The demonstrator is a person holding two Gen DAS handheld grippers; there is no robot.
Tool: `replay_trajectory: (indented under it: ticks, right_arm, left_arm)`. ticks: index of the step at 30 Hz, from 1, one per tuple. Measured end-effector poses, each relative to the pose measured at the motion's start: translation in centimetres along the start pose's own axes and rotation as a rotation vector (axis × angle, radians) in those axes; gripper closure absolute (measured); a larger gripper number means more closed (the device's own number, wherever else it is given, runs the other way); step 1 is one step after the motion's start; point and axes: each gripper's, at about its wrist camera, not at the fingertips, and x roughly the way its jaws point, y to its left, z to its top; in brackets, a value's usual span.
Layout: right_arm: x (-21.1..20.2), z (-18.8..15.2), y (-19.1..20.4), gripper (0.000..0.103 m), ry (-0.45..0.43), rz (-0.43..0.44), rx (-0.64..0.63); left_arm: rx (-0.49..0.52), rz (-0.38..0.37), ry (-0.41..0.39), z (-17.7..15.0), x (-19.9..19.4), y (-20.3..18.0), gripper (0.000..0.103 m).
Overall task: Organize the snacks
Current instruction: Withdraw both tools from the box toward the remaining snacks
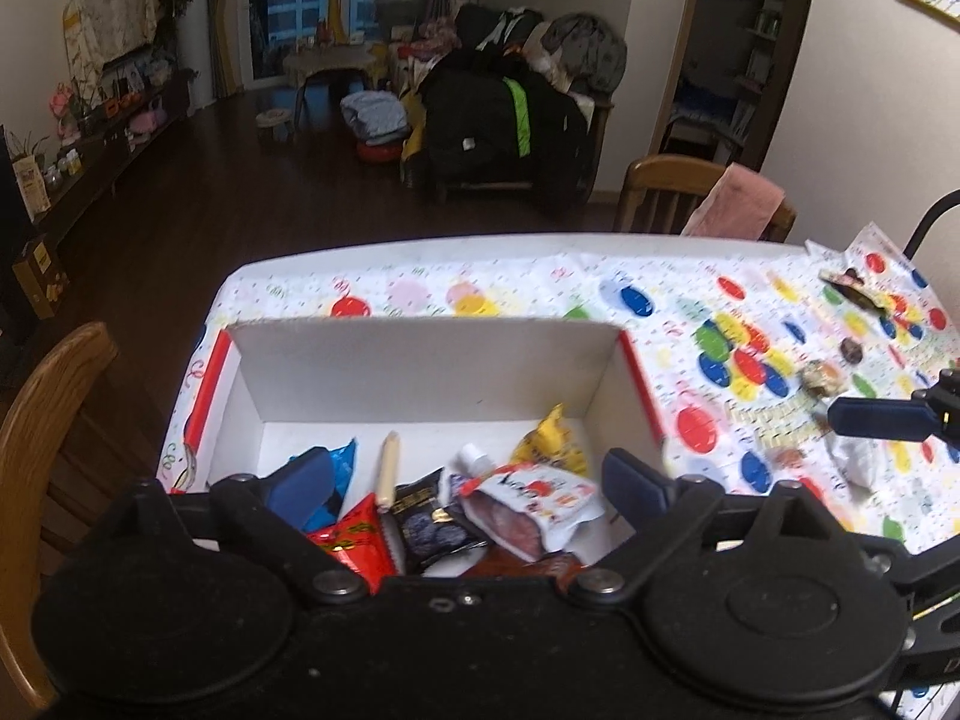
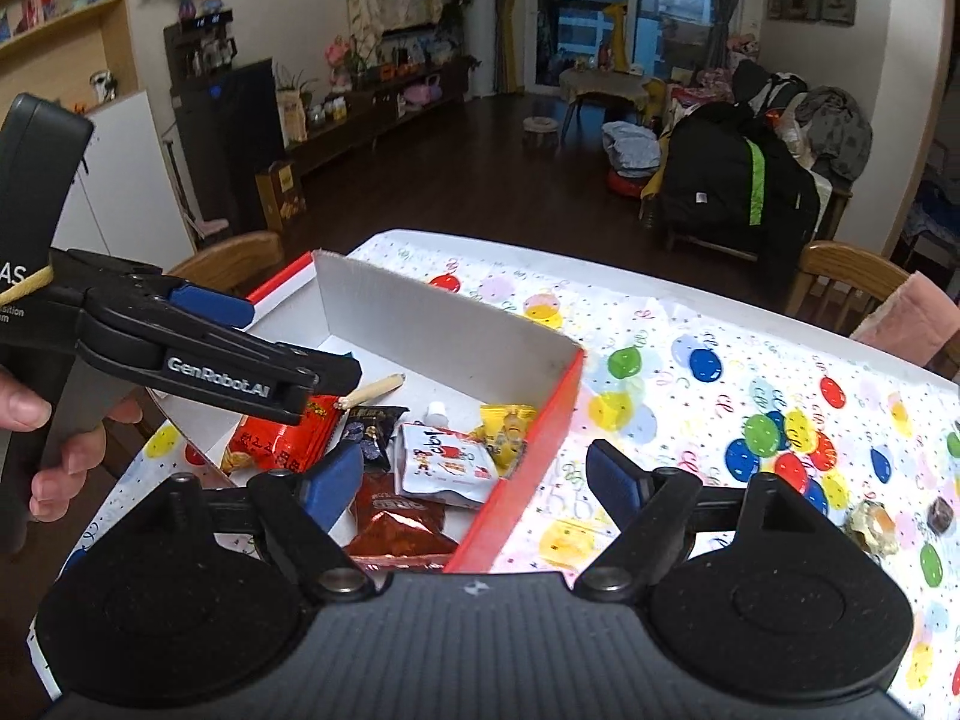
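The left claw [image 1: 465,480] is held spread wide and empty over the box [image 1: 432,372] at lower centre, where the snacks [image 1: 528,498] are piled. The right claw [image 2: 474,480] is likewise spread, straddling the box's red wall. Wrapped sweets [image 1: 825,378] are seen farther right on the table [image 1: 540,288].

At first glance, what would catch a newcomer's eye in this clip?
The open white box with red edges, sitting on the balloon-print tablecloth and filled with snack packets, including a white spouted pouch. Both grippers gape open near it, and a few loose wrapped sweets lie to its right.
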Motion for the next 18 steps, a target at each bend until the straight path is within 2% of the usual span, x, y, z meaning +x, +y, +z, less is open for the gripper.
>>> replay_trajectory:
  ticks: [11, 12, 14, 18]
  right_arm:
    - [-4.6, -2.7, -4.7, 0.020, -0.068, -0.005, 0.075]
    - [-5.0, -3.0, -5.2, 0.018, -0.073, -0.004, 0.087]
    - [-5.8, -3.6, -6.4, 0.000, -0.084, -0.011, 0.105]
    - [-7.3, -5.1, -8.9, 0.000, -0.116, -0.037, 0.124]
  left_arm:
    - [0.040, -0.057, -0.057, -0.1, -1.4, -5.5, 0.002]
    - [0.043, -0.063, -0.061, -0.3, -1.5, -6.2, 0.002]
    - [0.048, -0.076, -0.068, -0.3, -1.4, -7.6, 0.001]
    - [0.055, -0.100, -0.083, -0.5, -1.4, -10.4, 0.001]
